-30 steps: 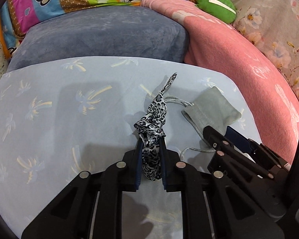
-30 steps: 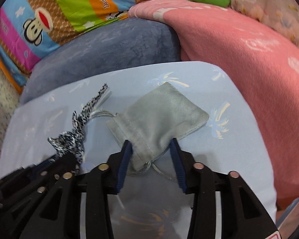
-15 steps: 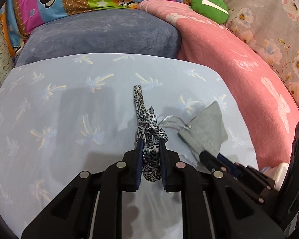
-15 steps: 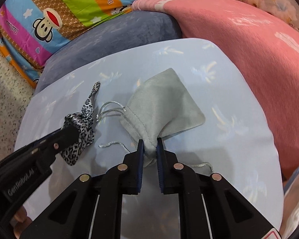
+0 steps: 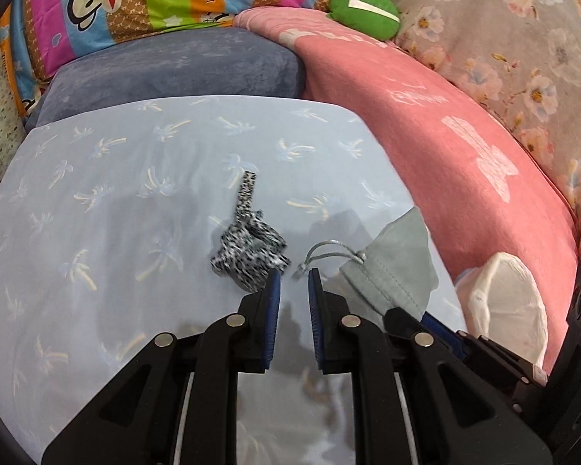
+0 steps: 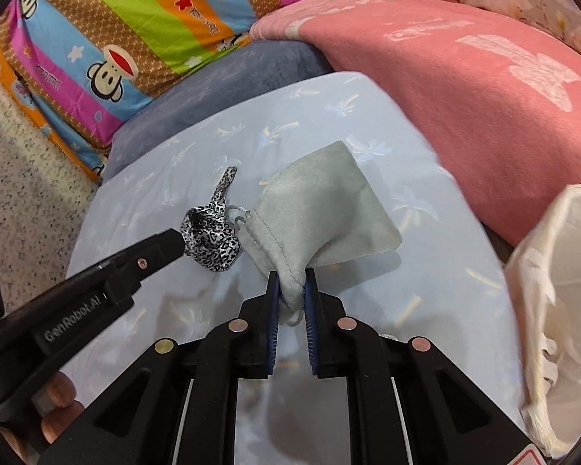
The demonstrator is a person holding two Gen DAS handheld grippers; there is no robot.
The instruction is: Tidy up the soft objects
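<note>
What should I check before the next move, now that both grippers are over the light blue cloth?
1. Right gripper holds the grey pouch: ok, pinched near its mouth.
2. Left gripper holds the leopard cloth: cannot tell; the cloth is blurred beside one fingertip and nothing shows between the pads.
3. Pouch cord is free of the leopard cloth: cannot tell; they look touching in the right wrist view.
4. The two grippers are apart: ok.
5. White container is ready to receive: cannot tell, only partly in view.
</note>
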